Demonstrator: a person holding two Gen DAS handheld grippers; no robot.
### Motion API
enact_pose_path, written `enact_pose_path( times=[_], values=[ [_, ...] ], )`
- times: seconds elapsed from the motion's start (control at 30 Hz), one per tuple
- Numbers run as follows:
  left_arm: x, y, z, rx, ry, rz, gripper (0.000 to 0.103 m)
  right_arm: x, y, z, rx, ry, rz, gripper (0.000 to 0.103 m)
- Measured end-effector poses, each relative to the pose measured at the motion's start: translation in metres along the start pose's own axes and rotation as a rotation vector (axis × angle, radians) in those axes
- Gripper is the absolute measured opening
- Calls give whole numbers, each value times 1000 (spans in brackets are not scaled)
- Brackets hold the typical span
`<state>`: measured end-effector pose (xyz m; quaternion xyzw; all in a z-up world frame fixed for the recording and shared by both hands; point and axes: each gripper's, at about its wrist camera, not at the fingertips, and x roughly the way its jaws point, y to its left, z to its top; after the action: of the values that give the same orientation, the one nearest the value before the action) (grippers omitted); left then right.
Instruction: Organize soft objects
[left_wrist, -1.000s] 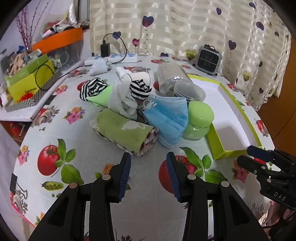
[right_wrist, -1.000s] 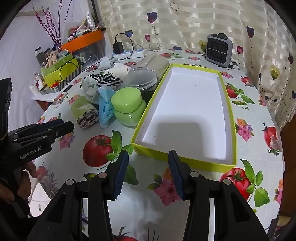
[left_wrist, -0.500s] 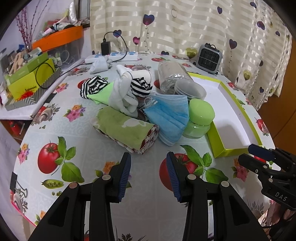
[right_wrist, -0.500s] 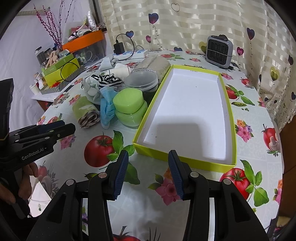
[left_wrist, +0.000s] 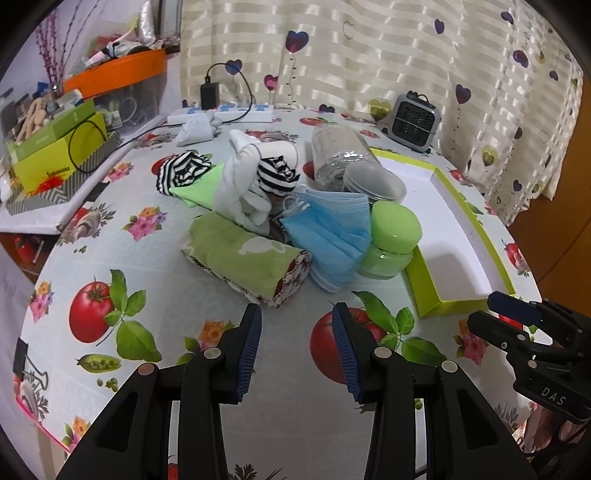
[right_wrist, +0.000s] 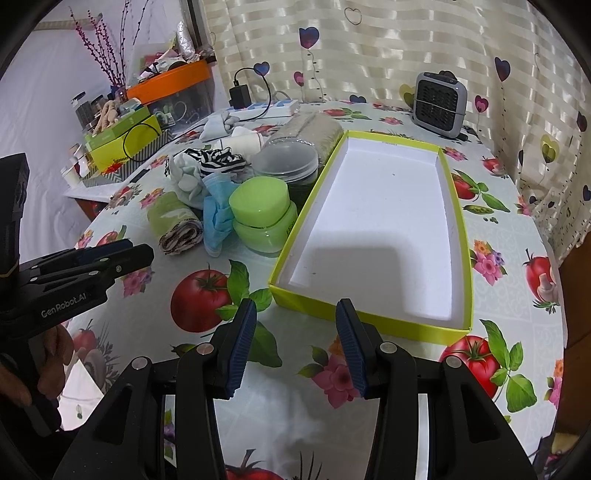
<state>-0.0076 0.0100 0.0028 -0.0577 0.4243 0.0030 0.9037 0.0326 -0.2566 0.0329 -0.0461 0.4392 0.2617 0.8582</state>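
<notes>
A heap of soft things lies mid-table: a rolled green towel (left_wrist: 247, 258), blue face masks (left_wrist: 332, 236), white socks (left_wrist: 240, 192), striped black-and-white cloth (left_wrist: 184, 171) and a green cloth (left_wrist: 195, 188). My left gripper (left_wrist: 295, 321) hovers open just short of the towel, nothing between its fingers. The yellow-rimmed white tray (right_wrist: 454, 206) lies empty to the right; my right gripper (right_wrist: 295, 317) stands open at its near edge, holding nothing. From the right wrist view the towel (right_wrist: 173, 221) and masks (right_wrist: 218, 218) sit left of the tray.
A green lidded jar (left_wrist: 391, 243) and a clear plastic jar lying on its side (left_wrist: 343, 162) rest against the heap beside the tray. A small grey heater (left_wrist: 415, 122), a power strip with charger (left_wrist: 221, 107) and boxes on a side shelf (left_wrist: 55, 155) line the back and left.
</notes>
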Motion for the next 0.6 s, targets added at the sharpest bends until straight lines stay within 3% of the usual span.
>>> enact_pose_path(
  times=[0.6],
  values=[
    [0,0,-2,32,1,3,39,2,-3,3,3,-19,13,46]
  ],
)
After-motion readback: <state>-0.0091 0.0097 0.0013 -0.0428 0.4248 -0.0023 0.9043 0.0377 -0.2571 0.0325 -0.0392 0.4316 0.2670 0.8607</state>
